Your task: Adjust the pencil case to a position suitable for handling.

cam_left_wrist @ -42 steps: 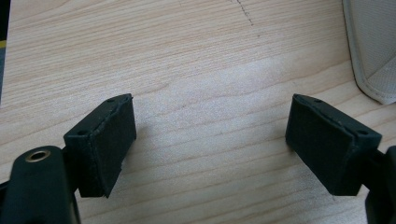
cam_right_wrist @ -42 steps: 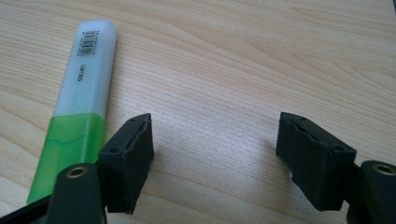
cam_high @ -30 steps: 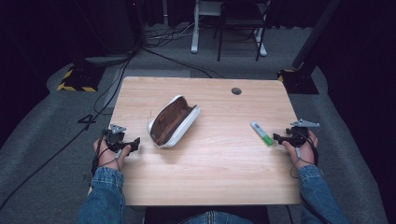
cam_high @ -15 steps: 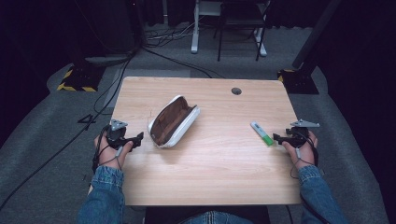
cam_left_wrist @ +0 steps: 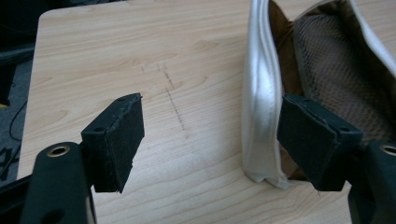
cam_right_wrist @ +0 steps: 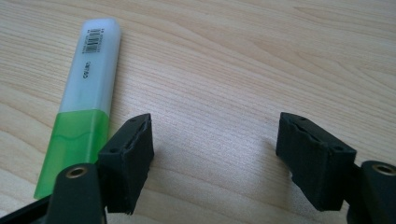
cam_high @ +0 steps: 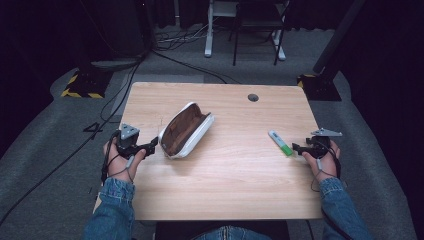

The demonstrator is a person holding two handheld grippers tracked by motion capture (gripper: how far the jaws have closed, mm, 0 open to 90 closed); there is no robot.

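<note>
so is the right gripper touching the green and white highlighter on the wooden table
Cannot tell. In the right gripper view one pad of the open right gripper overlaps the green and white highlighter; no gap or contact shows plainly.

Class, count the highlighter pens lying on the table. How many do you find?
1. The highlighter lies flat at the table's right side, beside the right gripper. Others could be hidden inside the open pencil case.

The left gripper (cam_high: 148,147), a black two-jaw tool with a grey three-cornered plate on top, is shifting toward the open white pencil case with brown lining (cam_high: 186,129) and is now lying just beside the case's near end. In the left gripper view, its jaws are standing apart, one of them overlapping the case's white rim.
</note>
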